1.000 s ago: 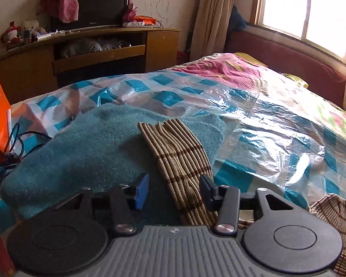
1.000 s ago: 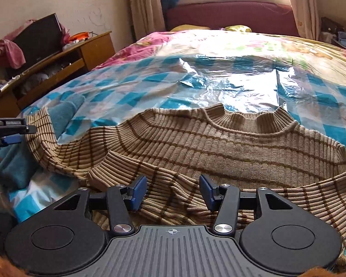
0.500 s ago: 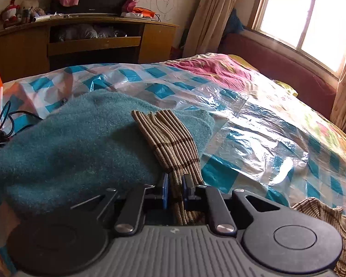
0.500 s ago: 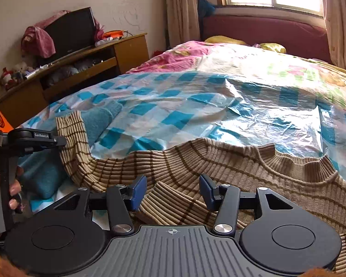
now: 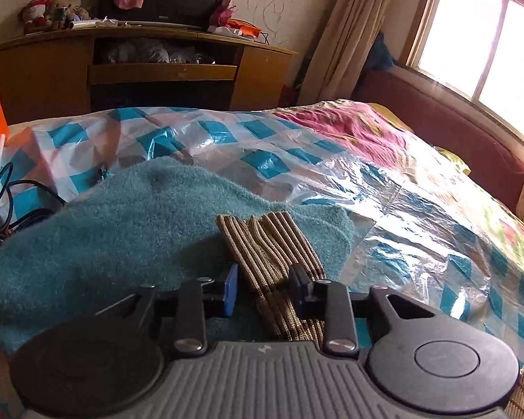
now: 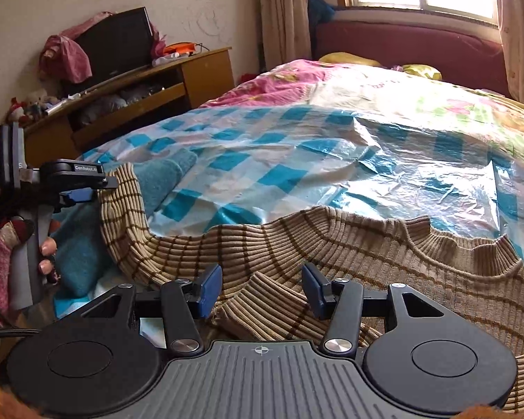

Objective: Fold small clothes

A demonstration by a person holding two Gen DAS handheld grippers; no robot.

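Sweater sleeve [image 5: 272, 255] first, from the left wrist: the striped sleeve lies stretched across the right end of the teal towel [image 5: 122, 227], cuff pointing away. The left tool [image 5: 263, 288] straddles it. Its jaws have just been opening, and now stand a little apart with the sleeve between them, the left pad clear of the knit. So this looks like a let-go, not a hold. Past the towel, the checked plastic sheet [image 5: 297, 160] runs wide and bare. Left of the towel, cables [image 5: 10, 202] crowd the bed's edge, so that's the side to avoid.

Over to the right wrist: the sweater body [image 6: 332, 244] lies spread flat to the right of the towel, collar up, no fold made in it yet. The right tool [image 6: 262, 288] hovers half open over the second cuff [image 6: 262, 300], pads off the cloth. Both sleeves and the body are, I'd judge, still to fold.
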